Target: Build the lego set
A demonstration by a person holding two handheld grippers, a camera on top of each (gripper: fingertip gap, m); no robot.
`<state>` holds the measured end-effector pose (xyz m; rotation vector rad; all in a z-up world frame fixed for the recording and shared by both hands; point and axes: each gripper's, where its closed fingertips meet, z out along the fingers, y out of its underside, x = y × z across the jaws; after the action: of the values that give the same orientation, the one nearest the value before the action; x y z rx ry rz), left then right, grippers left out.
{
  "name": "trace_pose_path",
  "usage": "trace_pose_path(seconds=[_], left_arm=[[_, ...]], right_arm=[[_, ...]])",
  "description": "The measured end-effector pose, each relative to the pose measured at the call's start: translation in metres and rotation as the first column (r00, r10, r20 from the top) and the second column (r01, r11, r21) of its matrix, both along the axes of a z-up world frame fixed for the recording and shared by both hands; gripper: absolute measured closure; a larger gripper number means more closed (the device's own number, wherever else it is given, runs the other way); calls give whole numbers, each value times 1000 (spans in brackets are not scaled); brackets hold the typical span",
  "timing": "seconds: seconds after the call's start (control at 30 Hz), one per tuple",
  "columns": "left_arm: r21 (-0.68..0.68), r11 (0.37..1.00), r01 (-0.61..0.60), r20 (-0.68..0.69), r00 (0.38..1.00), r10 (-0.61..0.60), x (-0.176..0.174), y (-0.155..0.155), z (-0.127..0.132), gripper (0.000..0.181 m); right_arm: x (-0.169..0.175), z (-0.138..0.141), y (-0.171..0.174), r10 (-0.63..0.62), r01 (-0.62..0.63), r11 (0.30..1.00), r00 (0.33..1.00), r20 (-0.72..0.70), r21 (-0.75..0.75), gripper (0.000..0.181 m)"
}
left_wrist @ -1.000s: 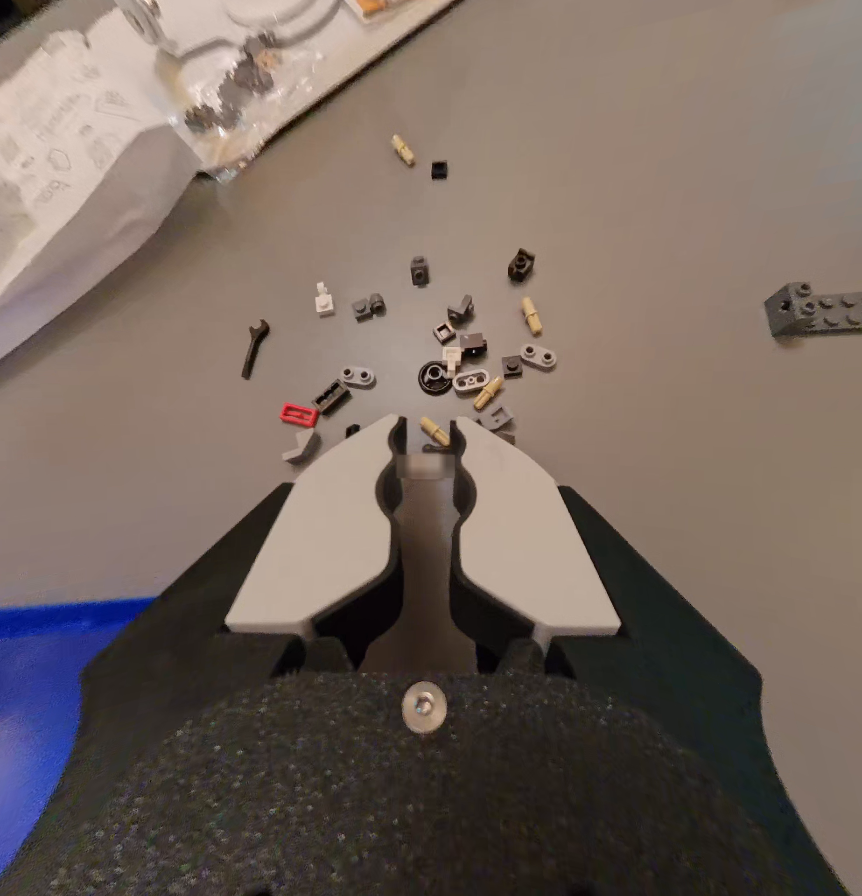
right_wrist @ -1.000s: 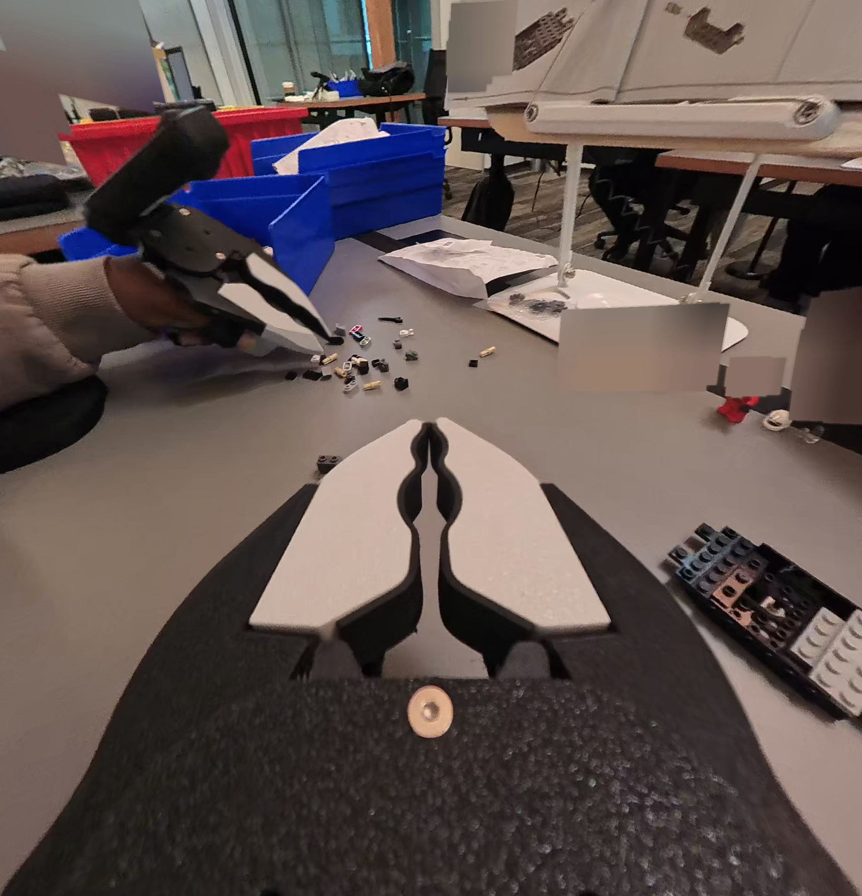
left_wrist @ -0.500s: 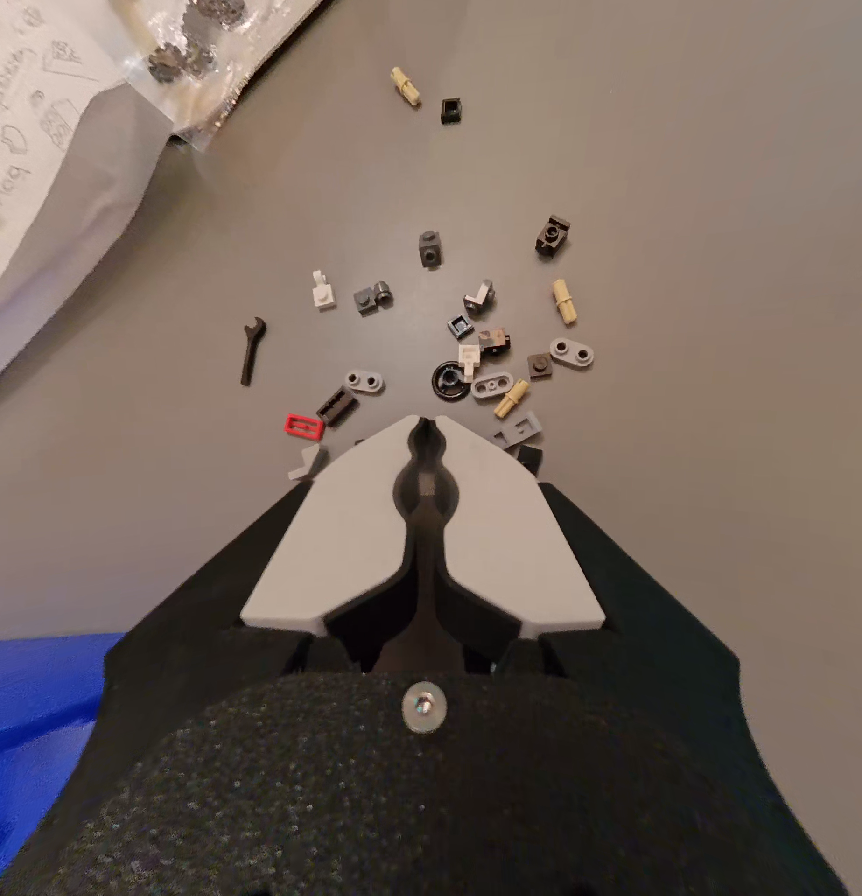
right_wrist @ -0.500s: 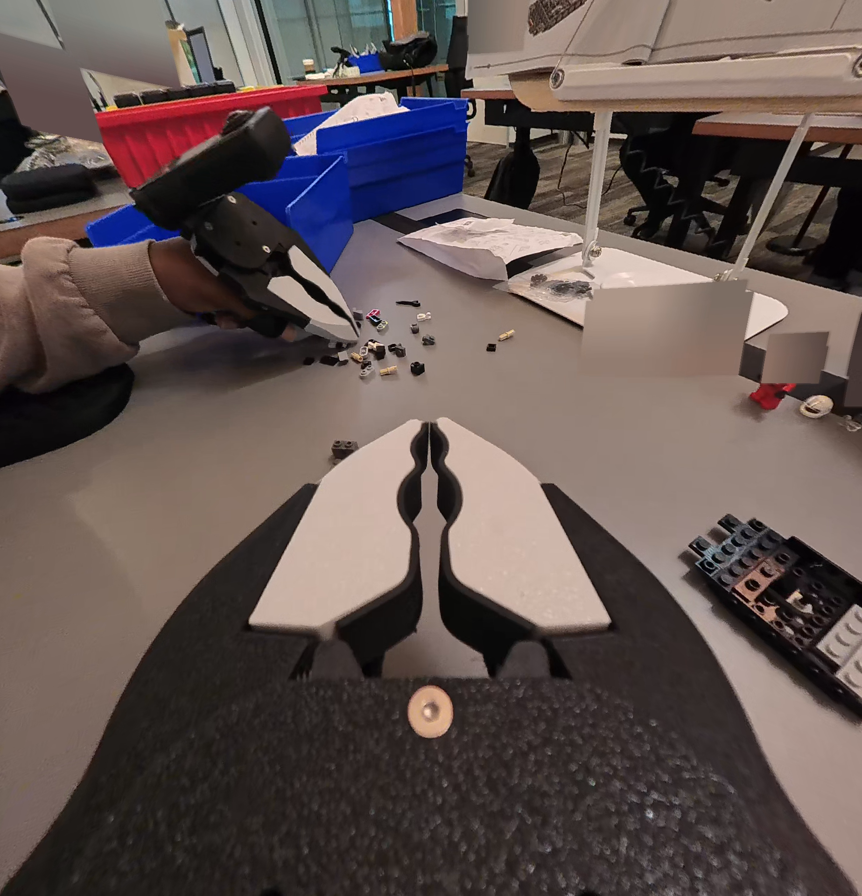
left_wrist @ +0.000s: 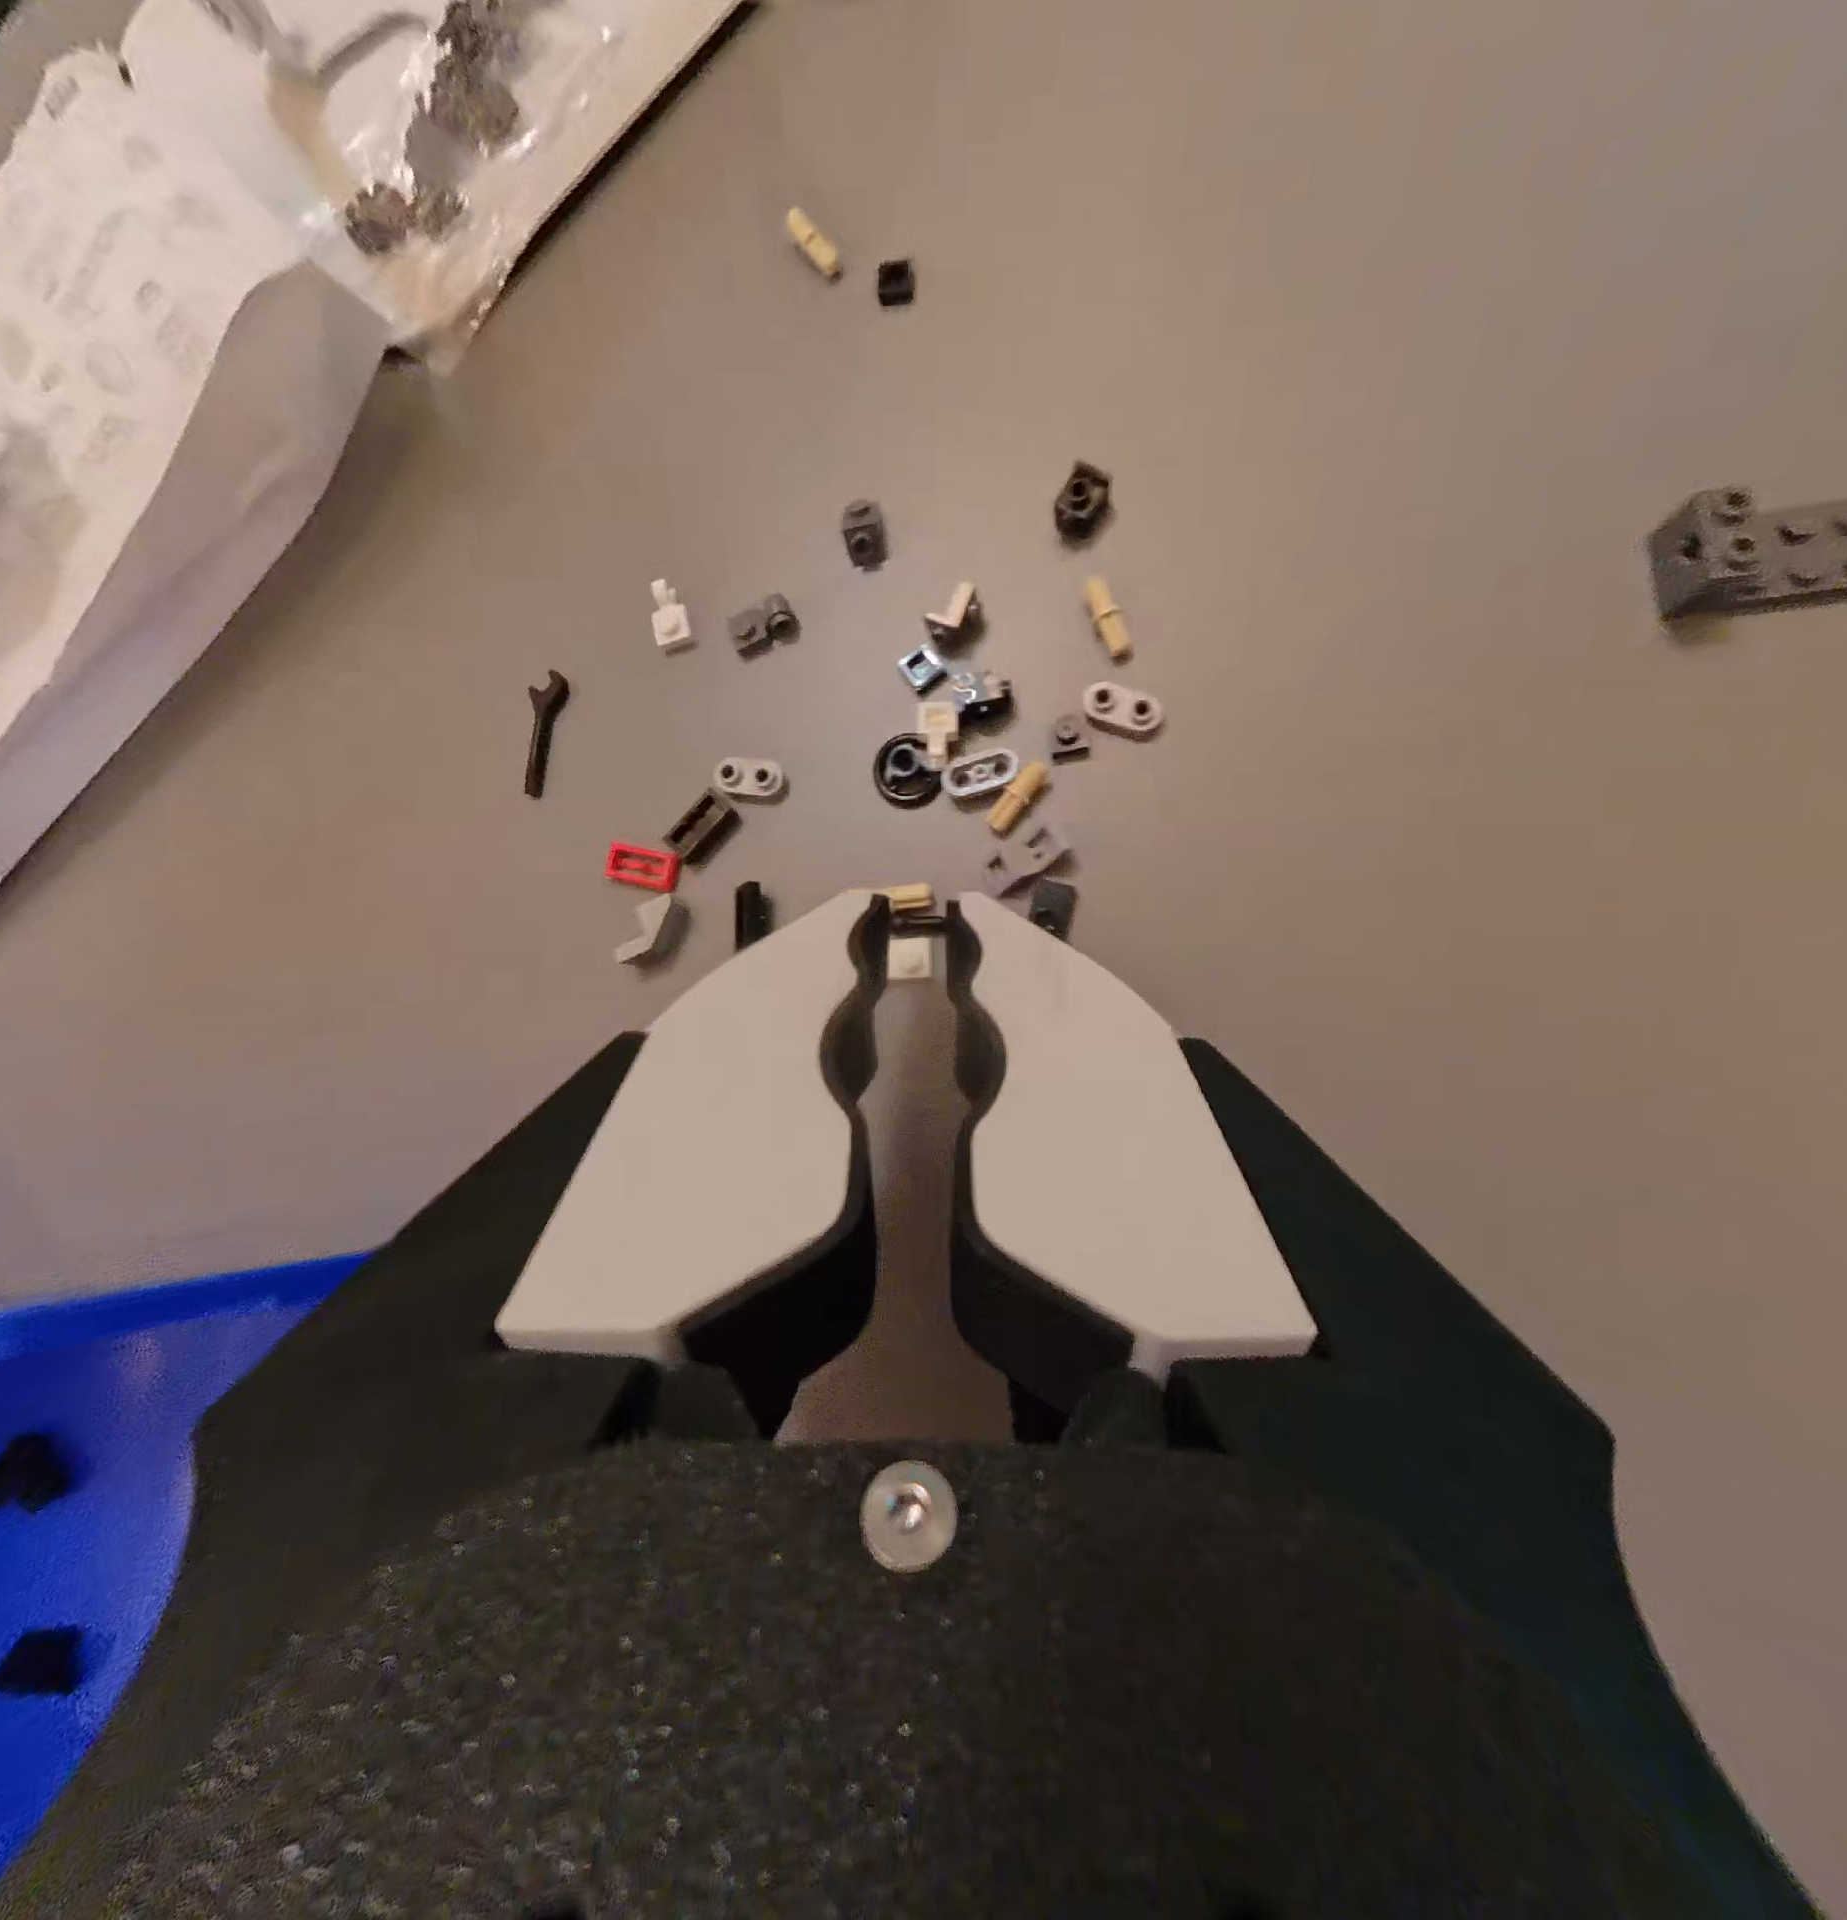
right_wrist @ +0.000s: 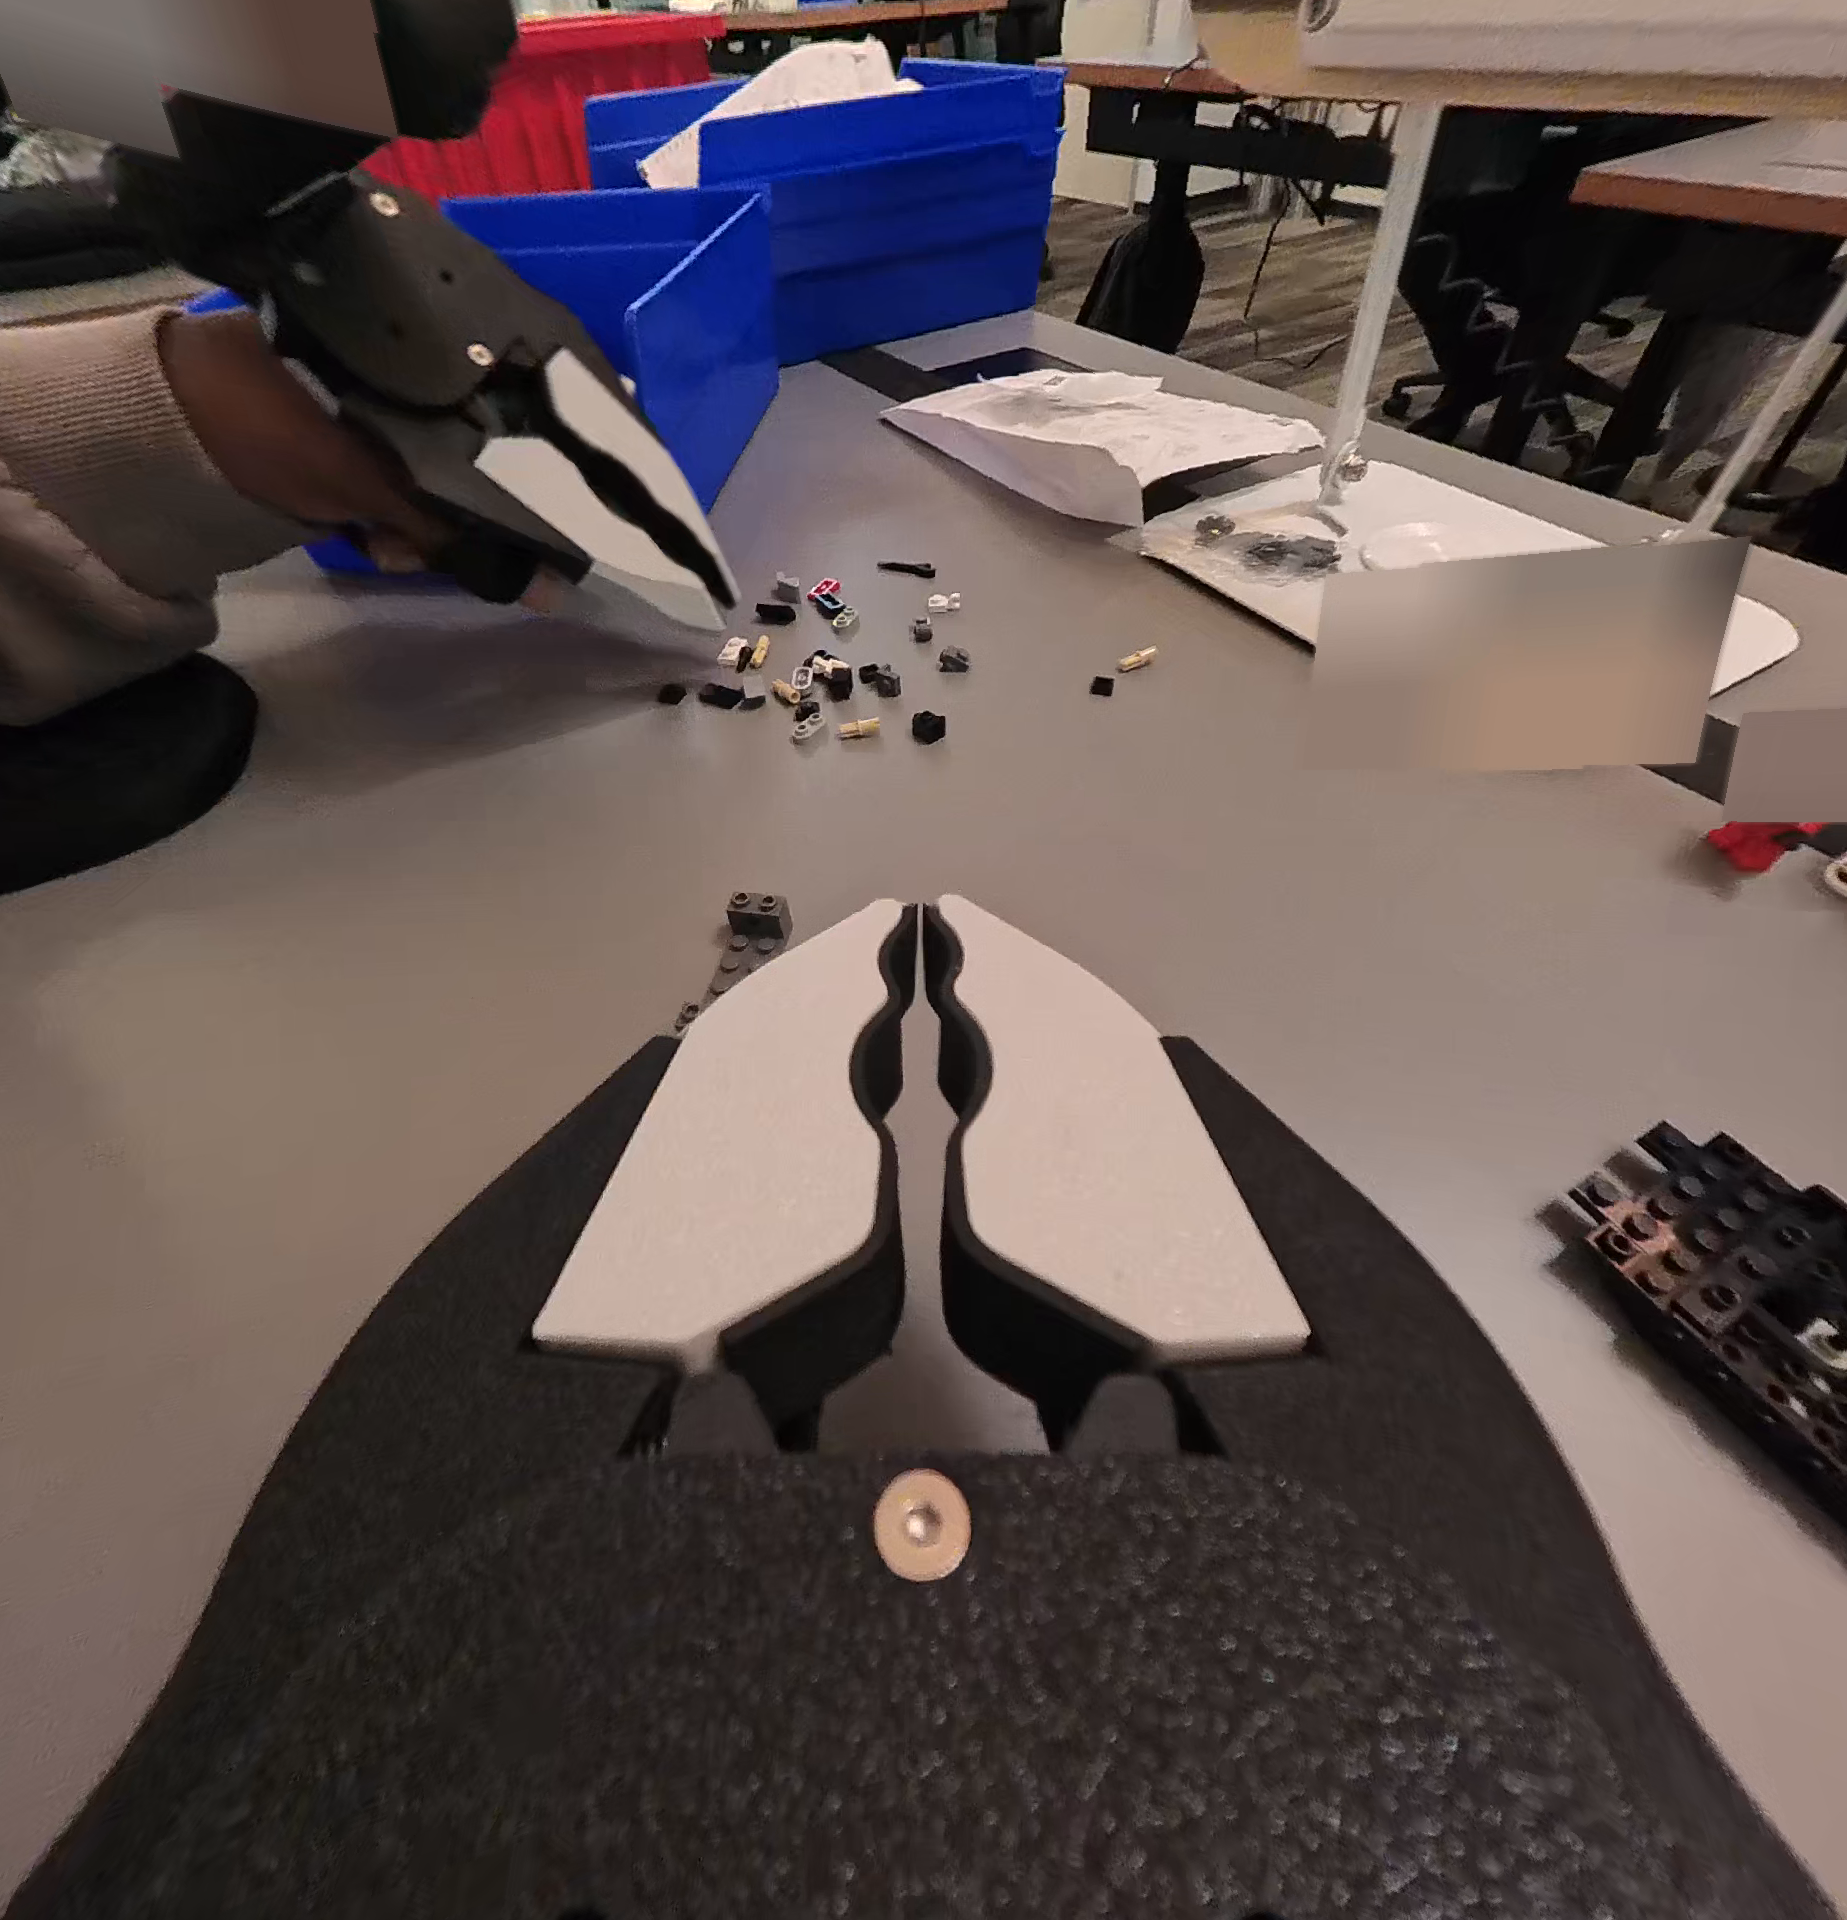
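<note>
Each gripper has a black body with a rough, speckled hump nearest the camera, set with one round silver screw [left_wrist: 907, 1538]. Two flat light-grey fingers [left_wrist: 711, 1143] with wavy black inner edges taper forward to narrow tips. In the right wrist view, the left gripper [right_wrist: 727, 603] shows small silver screws along its black side plate, and a ribbed beige sleeve [right_wrist: 57, 457] covers the person's arm.

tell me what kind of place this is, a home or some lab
Most likely a shared lab or workshop, not a home: stacked blue storage bins and a red bin behind the grey table, more desks and office chairs beyond.
</note>
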<state>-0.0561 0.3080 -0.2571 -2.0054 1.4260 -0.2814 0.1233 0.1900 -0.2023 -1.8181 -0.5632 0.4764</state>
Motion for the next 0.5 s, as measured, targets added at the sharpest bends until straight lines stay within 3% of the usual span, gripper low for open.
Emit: trace_pose_path(seconds=[0.17,0.5], left_arm=[[-35,999,-19,-57,998,17,2,11,-15,162],[-98,995,-35,-59,998,29,3,12,-19,166]], right_arm=[[-1,-3,-1,6,-6,1000,1000,16,-6,181],[2,-1,-2,8,-8,1000,1000,-16,-13,181]])
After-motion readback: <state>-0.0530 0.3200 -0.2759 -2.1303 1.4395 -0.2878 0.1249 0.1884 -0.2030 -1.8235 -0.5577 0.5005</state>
